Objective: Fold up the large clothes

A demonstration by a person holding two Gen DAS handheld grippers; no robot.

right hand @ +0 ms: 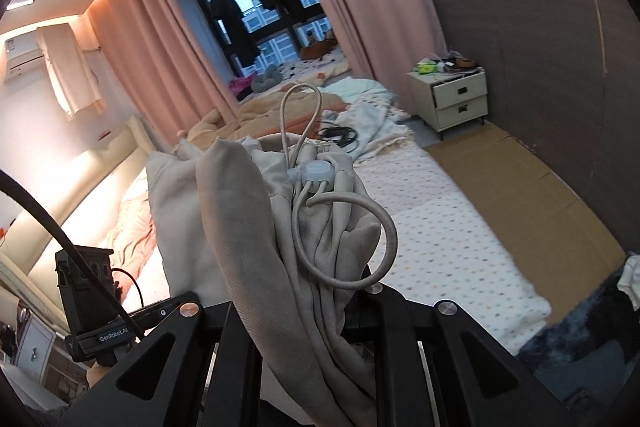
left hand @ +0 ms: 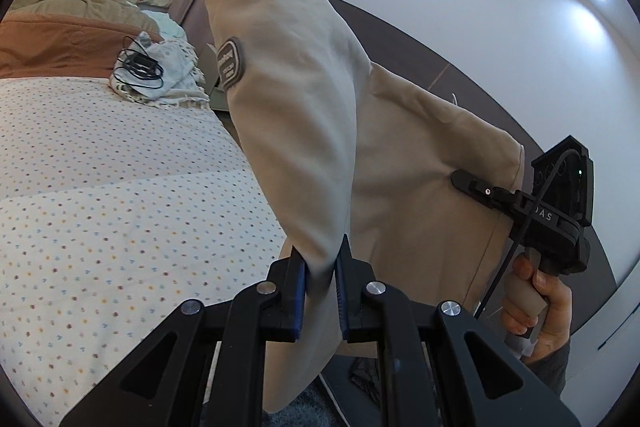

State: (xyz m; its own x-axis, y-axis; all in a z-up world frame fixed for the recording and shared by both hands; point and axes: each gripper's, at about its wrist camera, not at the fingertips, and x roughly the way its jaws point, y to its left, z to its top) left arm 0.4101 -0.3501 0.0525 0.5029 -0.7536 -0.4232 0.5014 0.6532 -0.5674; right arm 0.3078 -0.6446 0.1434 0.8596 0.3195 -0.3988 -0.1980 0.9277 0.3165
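A large beige jacket (left hand: 320, 115) with a grey oval patch (left hand: 231, 65) hangs in the air above the bed. My left gripper (left hand: 321, 269) is shut on a fold of its fabric. My right gripper (left hand: 464, 179) shows in the left wrist view to the right, its fingers pinched on the jacket's other edge. In the right wrist view the bunched jacket (right hand: 280, 227), with a drawcord loop and round toggle (right hand: 318, 173), fills the space between my right gripper's (right hand: 304, 291) fingers and hides the fingertips. The left gripper (right hand: 160, 311) shows at lower left.
The bed with a dotted sheet (left hand: 100, 195) lies below and left. A white cloth with black cables (left hand: 156, 71) and rumpled blankets (left hand: 80, 3) lie at its far end. A nightstand (right hand: 450, 99) and flat cardboard (right hand: 520, 195) stand right of the bed.
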